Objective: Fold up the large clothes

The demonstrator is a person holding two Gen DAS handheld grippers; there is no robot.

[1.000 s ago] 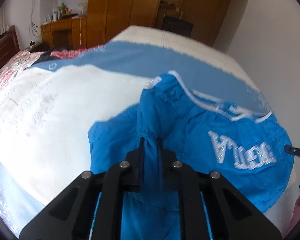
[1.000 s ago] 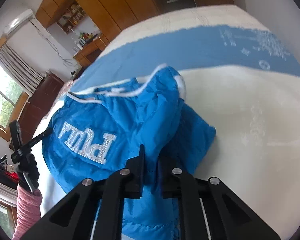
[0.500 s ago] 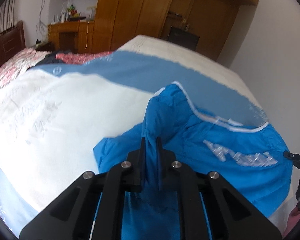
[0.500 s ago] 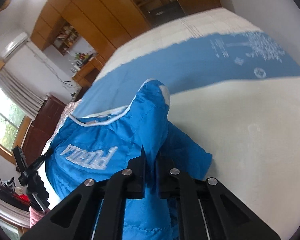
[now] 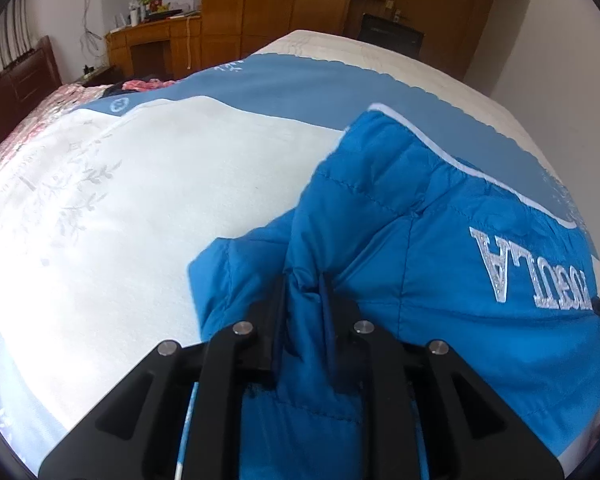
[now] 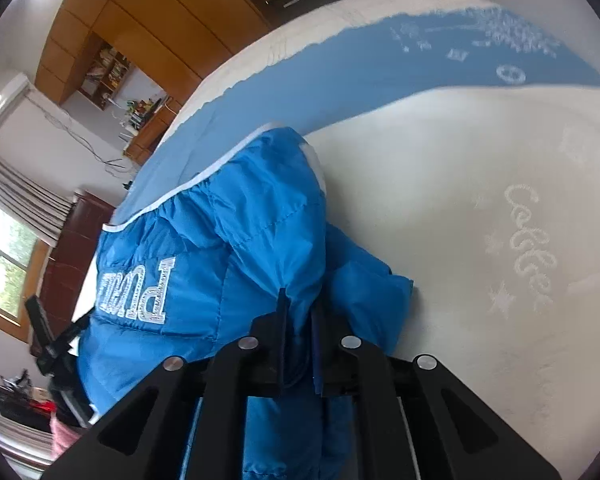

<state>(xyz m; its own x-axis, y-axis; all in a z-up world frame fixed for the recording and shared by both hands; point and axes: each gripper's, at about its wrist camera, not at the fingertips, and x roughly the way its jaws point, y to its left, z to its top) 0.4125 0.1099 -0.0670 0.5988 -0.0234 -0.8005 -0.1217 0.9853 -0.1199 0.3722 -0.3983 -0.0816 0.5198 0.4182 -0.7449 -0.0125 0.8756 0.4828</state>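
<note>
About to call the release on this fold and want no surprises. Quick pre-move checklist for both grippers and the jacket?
1. Fabric between the left gripper jaws: ok, a pinch of the blue jacket sits there while the jaws are opening.
2. Fabric between the right gripper jaws: ok, jacket cloth is in the gap, jaws also opening.
3. Folded layer landed on the jacket body: ok, it drapes over the lower layer in both views.
4. Jacket supported by the bed: ok on the side toward the white cover; cannot tell at the near edge, which is hidden.
5. Fold edges aligned: cannot tell, the fingers block the seam.
6. Landing area free of other items: ok.
</note>
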